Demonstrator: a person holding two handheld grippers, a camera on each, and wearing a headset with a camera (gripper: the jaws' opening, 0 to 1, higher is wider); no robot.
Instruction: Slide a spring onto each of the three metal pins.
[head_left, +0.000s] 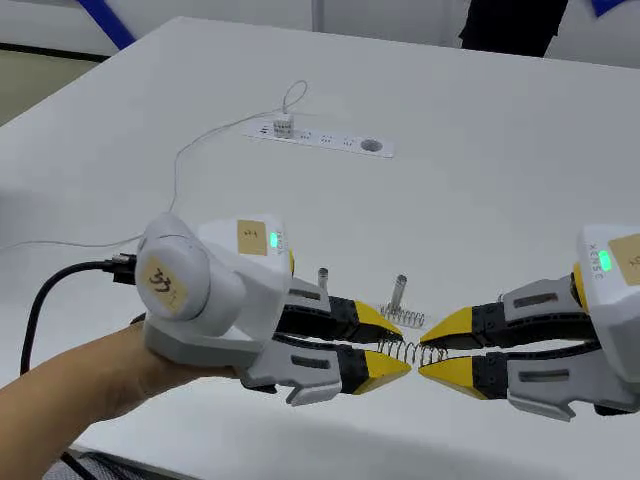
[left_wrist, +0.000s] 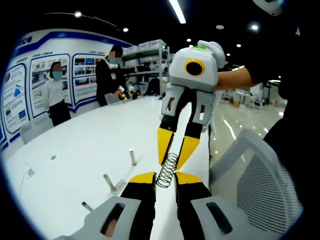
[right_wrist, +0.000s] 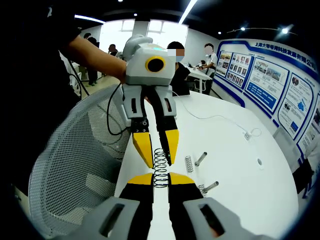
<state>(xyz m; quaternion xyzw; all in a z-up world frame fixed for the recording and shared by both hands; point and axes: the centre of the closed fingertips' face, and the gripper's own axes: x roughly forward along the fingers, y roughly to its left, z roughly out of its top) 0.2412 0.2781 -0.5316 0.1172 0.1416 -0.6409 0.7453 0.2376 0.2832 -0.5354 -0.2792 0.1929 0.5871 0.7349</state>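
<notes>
left gripper (head_left: 405, 345) was seen clamped on one end of a spring (head_left: 413, 352), and right gripper (head_left: 421, 353) was closed on the other end, tips facing. the spring was held in the air above the white surface (head_left: 480, 150), on the near side of the power strip (head_left: 320, 138). two metal pins (head_left: 399, 290) were seen standing between the power strip and the held spring, with a loose spring (head_left: 402, 318) laid beside one.

Left tongs (head_left: 403, 345) face right tongs (head_left: 421, 352), tips nearly touching.
</notes>
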